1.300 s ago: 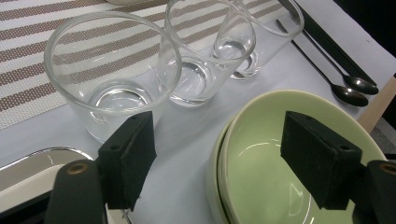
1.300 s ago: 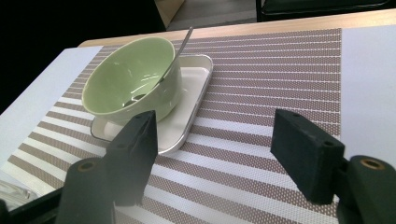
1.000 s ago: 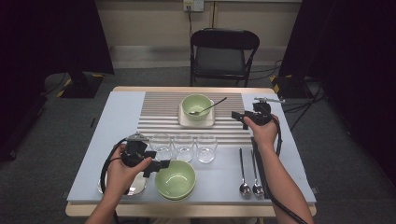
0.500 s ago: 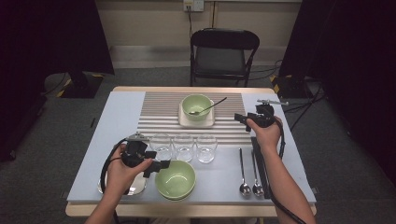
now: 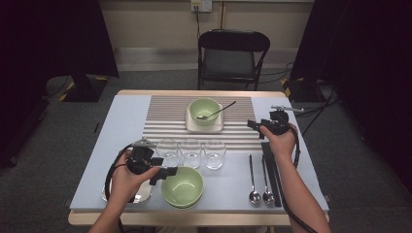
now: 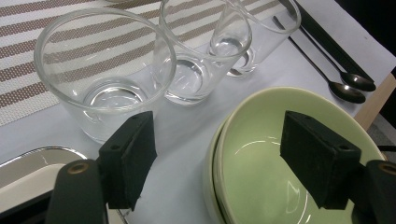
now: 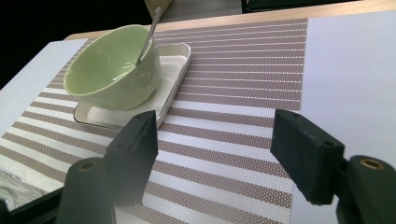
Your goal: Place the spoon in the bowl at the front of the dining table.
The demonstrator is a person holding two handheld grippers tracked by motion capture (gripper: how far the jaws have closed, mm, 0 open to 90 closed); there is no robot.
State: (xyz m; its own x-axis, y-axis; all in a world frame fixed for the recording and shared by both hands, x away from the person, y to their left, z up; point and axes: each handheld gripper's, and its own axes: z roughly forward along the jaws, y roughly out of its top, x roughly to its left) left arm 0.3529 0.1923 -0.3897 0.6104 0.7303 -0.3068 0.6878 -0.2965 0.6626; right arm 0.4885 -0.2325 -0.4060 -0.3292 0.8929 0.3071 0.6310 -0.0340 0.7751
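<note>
Dark curtains ring my pale table (image 5: 121, 141), where the striped mat (image 5: 170, 114) bears a tray. My left gripper (image 6: 219, 158) gapes empty over the rim of the stacked green bowls (image 6: 261, 154), nearest to it. My right gripper (image 7: 215, 154) hangs released and empty, the far bowl (image 7: 112, 65) ahead to its left.
</note>
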